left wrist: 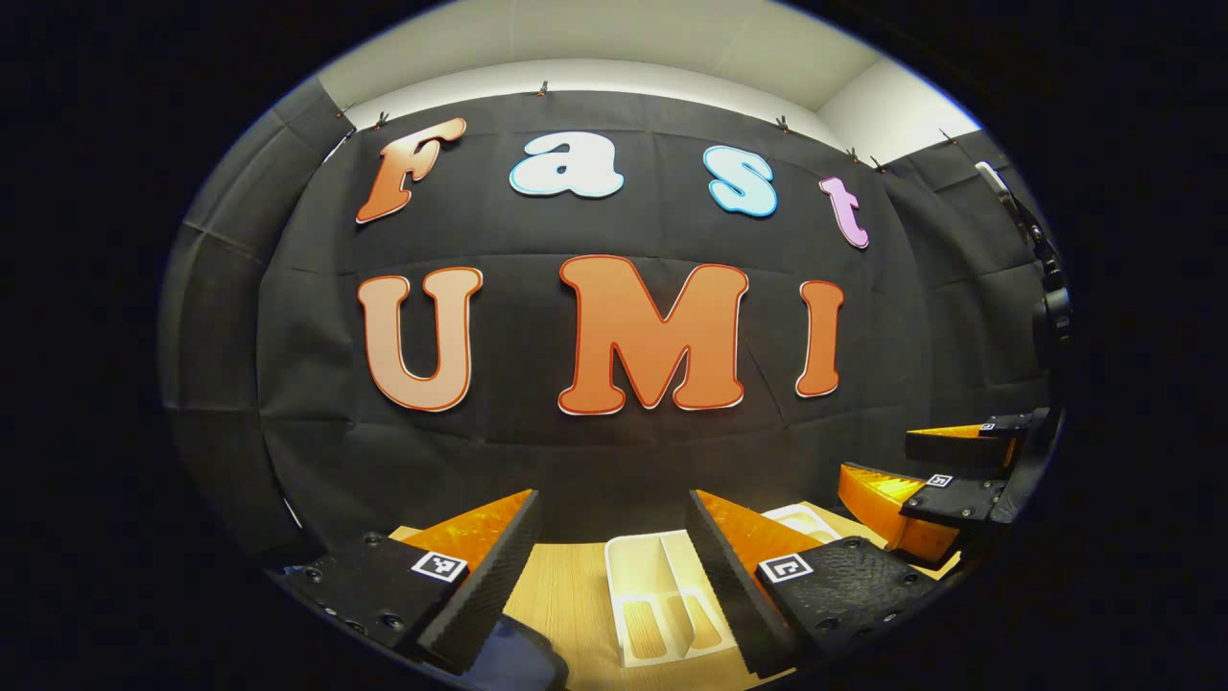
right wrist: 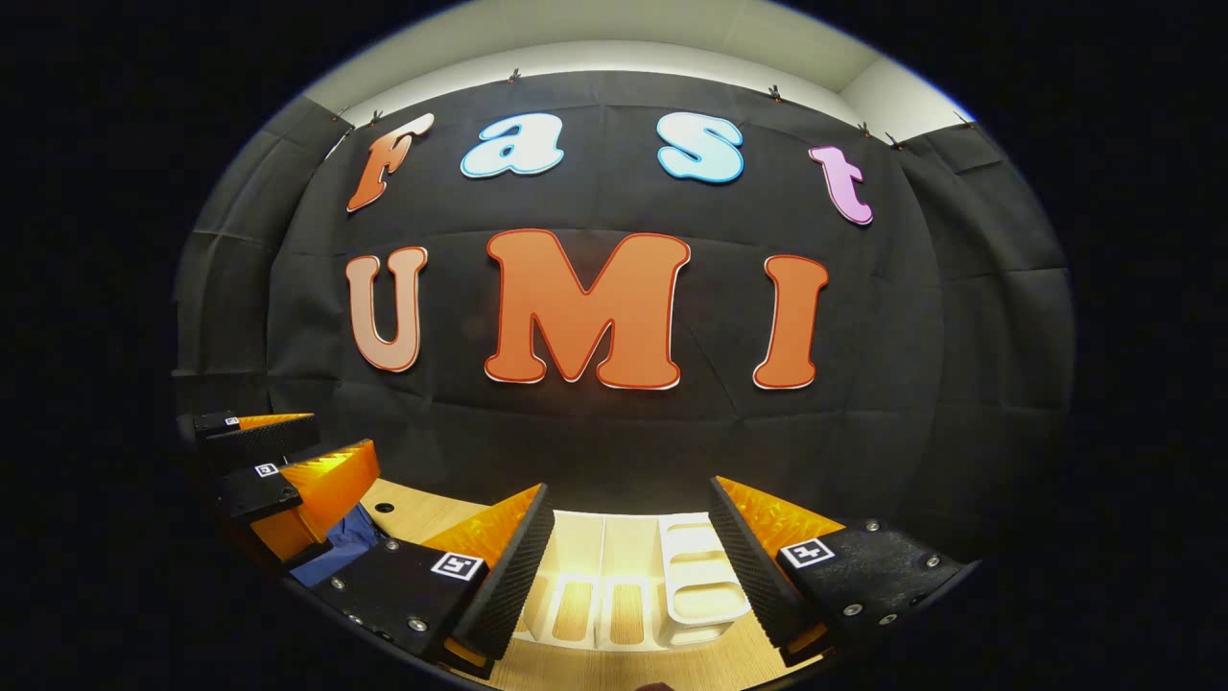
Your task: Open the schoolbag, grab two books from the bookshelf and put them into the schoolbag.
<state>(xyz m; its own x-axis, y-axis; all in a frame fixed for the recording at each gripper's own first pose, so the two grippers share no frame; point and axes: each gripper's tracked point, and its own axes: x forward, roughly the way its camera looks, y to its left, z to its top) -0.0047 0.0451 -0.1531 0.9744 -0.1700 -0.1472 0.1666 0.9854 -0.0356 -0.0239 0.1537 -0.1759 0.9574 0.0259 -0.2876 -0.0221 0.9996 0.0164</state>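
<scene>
On the wooden table (right wrist: 422,518), against the booth wall: white bookshelf (right wrist: 633,585), seen between the spread fingers of the right gripper (right wrist: 628,566). Left gripper (left wrist: 604,566): fingers likewise spread, bookshelf (left wrist: 662,595) between them. Blue schoolbag (right wrist: 336,552): low left, partly visible.

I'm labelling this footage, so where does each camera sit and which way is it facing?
Left gripper view: rides the left gripper, faces the wall over the white rack; own fingers open, right gripper at right.
Right gripper view: rides the right gripper, same heading; own fingers open, left gripper at left.
Shared: rack, table, wall.
</scene>
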